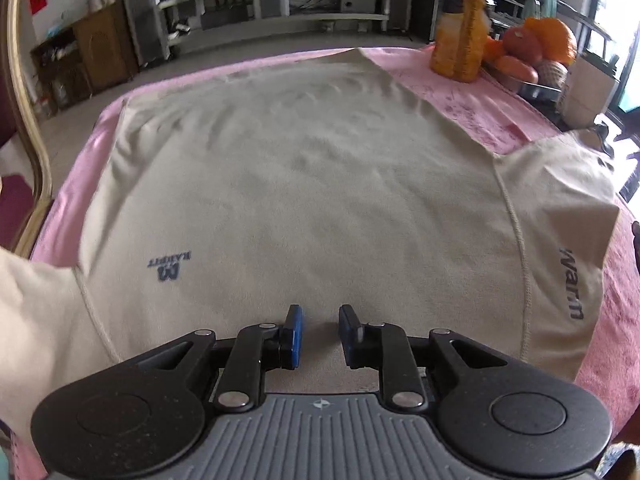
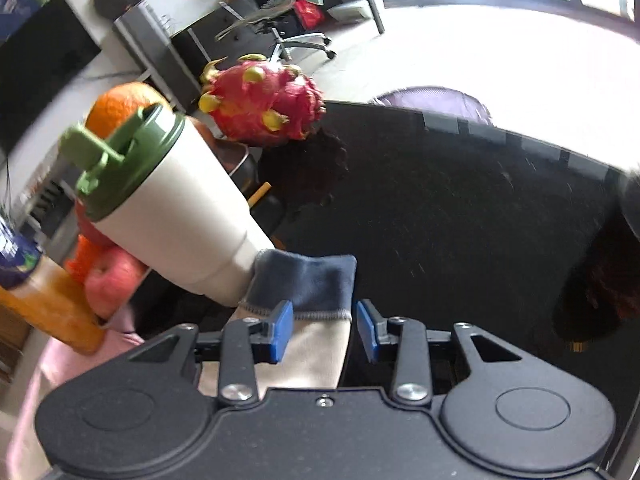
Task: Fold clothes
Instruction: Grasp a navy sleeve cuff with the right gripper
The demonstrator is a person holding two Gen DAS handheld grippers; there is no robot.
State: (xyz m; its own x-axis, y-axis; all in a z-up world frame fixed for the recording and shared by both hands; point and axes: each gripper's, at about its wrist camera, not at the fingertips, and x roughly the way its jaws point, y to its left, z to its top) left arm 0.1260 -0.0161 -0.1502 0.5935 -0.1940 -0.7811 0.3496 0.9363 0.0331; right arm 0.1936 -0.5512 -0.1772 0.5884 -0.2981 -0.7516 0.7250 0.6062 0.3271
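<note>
A beige long-sleeved shirt (image 1: 300, 168) lies spread flat on a pink tablecloth (image 1: 440, 80), with a small blue logo (image 1: 170, 270) at the near left. Its sleeve printed "warm" (image 1: 560, 240) runs off to the right. My left gripper (image 1: 320, 312) hovers low over the shirt's near edge, blue pads a little apart, pinching no cloth. In the right wrist view the sleeve's dark blue cuff (image 2: 316, 280) lies between the fingers of my right gripper (image 2: 324, 312). The left pad (image 2: 282, 332) is at the cloth and the right pad stands clear of it.
A white tumbler with a green lid (image 2: 172, 200) leans right by the cuff. Behind it are a dragon fruit (image 2: 264, 100), an orange, an apple (image 2: 112, 280) and a juice bottle (image 1: 460, 20). A fruit bowl (image 1: 536, 48) stands far right. A chair frame (image 1: 28, 120) stands left.
</note>
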